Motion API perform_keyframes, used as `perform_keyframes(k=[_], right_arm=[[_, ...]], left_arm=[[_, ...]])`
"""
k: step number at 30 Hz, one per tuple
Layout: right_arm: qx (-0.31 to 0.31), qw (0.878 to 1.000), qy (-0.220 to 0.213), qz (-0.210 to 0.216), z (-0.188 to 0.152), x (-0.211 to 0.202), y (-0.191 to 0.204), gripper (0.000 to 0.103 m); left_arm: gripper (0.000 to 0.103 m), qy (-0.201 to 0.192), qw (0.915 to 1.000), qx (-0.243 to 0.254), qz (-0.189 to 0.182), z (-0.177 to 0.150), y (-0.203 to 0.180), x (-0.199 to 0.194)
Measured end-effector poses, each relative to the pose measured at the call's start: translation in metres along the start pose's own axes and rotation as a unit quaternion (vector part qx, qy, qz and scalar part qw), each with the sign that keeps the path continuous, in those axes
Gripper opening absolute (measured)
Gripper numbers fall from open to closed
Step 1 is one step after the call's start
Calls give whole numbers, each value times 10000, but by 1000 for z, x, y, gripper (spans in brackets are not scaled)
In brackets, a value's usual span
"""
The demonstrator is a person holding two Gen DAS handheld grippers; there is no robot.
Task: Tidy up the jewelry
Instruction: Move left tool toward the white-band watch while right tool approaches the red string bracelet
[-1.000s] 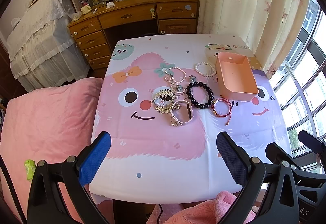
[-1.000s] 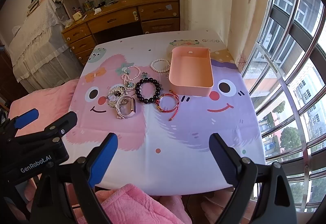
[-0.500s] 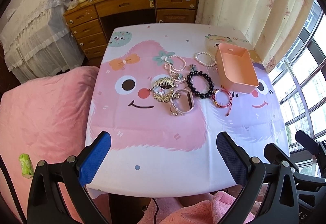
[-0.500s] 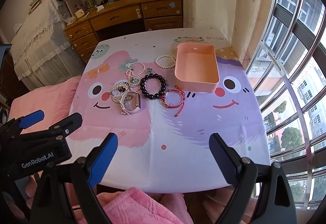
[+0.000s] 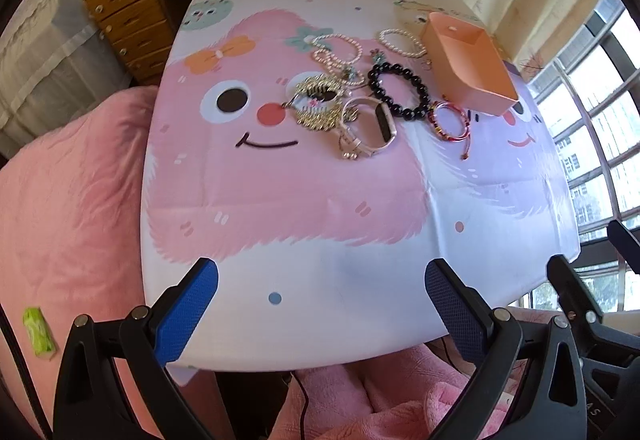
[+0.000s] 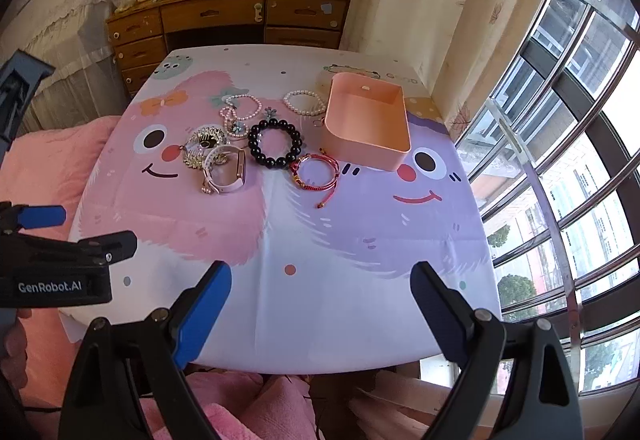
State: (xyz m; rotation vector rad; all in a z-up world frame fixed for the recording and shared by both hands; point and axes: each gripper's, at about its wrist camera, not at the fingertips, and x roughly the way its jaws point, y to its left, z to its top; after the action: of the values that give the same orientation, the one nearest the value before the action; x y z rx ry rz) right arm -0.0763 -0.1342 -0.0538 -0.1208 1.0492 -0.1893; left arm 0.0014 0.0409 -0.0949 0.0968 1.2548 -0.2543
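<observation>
Several pieces of jewelry lie mid-table: a gold bracelet [image 5: 318, 101], a pink smart band [image 5: 370, 125] [image 6: 226, 173], a black bead bracelet [image 5: 398, 89] [image 6: 275, 143], a red cord bracelet [image 5: 450, 119] [image 6: 316, 171], and pearl strands [image 5: 338, 49] [image 5: 400, 41]. An empty pink tray [image 5: 468, 67] [image 6: 368, 119] sits at their right. My left gripper [image 5: 320, 288] is open and empty over the table's near edge. My right gripper [image 6: 320, 292] is open and empty over the near edge too.
The table carries a cartoon-face cloth [image 5: 280, 191]. A pink blanket [image 5: 68, 179] lies to the left. A wooden desk with drawers [image 6: 224, 19] stands behind the table. Windows [image 6: 560, 159] and a curtain are at the right. The left gripper body [image 6: 60, 272] shows in the right wrist view.
Both grippers have moved forward and lower toward the table, so the jewelry looks nearer. Both stay open and empty. The jewelry has not moved.
</observation>
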Motion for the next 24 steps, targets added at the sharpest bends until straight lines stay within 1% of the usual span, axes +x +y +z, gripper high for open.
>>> perform_keyframes(k=[5,8,10,13,15,16,17,18,19,20,22,24], right_arm=[[-160,9998,-128,39,-3,-1,6,91],[-270,9990,-310,164,-2,-3,7,90],[-374,9980,-429,258,0,-1,8,87],[-495,9965,-505,454,4,8,7,80],[-569,9955,-511,564,6,19,6,77],[-597,9950,-494,636,8,24,4,72],[-626,9943,-480,721,10,31,2,66],[-652,9936,-460,794,12,37,0,63],[-679,9930,-437,861,14,44,-2,58],[-727,9919,-430,947,16,51,-4,53],[-891,9898,-421,1033,21,65,-7,48],[-1147,9864,-471,1078,26,80,-7,47]], left_arm=[[102,-344,9984,328,-300,13,-10,-15],[102,-441,9970,508,-376,18,-21,-15],[101,-462,9965,595,-369,21,-28,-13],[96,-389,9962,680,-372,28,-39,-4],[90,-333,9962,715,-358,33,-46,4],[85,-306,9963,724,-334,36,-49,8],[79,-288,9967,706,-287,40,-52,11],[75,-267,9972,653,-249,44,-55,15],[69,-255,9976,598,-245,47,-56,20],[66,-216,9982,501,-255,52,-58,27],[65,-102,9991,309,-286,63,-61,38],[63,-34,9995,121,-282,74,-64,51]])
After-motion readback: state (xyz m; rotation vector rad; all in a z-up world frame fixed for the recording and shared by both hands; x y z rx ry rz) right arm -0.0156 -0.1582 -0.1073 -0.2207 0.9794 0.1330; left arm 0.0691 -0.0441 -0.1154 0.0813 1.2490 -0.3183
